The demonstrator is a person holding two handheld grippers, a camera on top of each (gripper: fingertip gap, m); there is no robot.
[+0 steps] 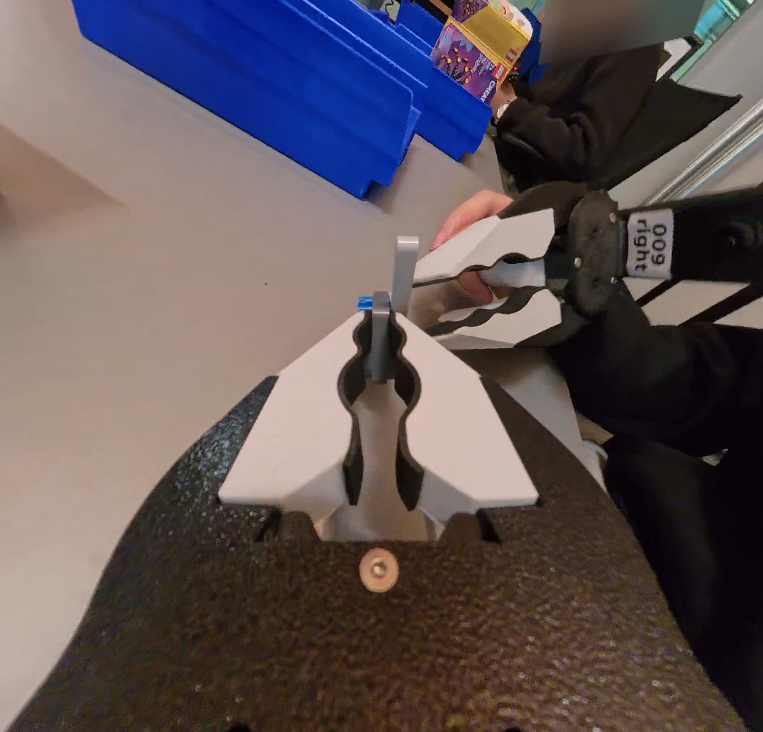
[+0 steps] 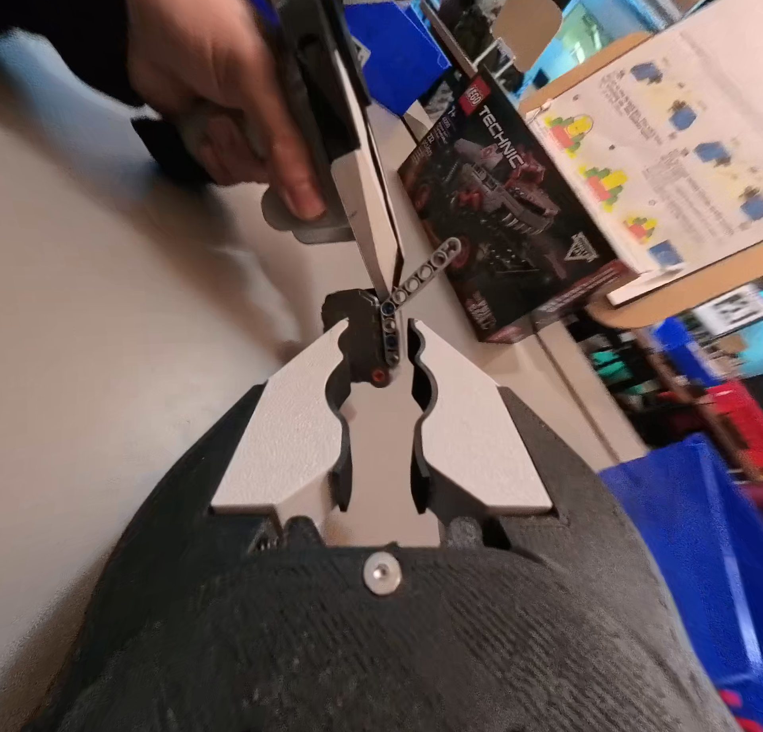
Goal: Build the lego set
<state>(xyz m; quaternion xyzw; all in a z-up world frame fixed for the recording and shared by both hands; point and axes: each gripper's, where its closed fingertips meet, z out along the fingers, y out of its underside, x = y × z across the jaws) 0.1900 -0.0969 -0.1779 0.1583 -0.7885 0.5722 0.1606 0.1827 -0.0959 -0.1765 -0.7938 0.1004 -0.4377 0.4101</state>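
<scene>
The left gripper (image 1: 380, 319) has its fingers closed on a dark grey holed plastic Lego beam (image 1: 380, 340), held above the pale surface (image 1: 165, 299), with a lighter grey holed beam (image 1: 406, 274) pinned to it and angling away past the fingertips. The right gripper (image 2: 377, 332) has its fingers parted and clamped on nothing, standing to either side of the small black Lego assembly (image 2: 359, 332) attached to the beams. Blue plastic bins (image 1: 268, 72) and a dark printed Lego box (image 2: 508, 216) stand farther back on the surface.
</scene>
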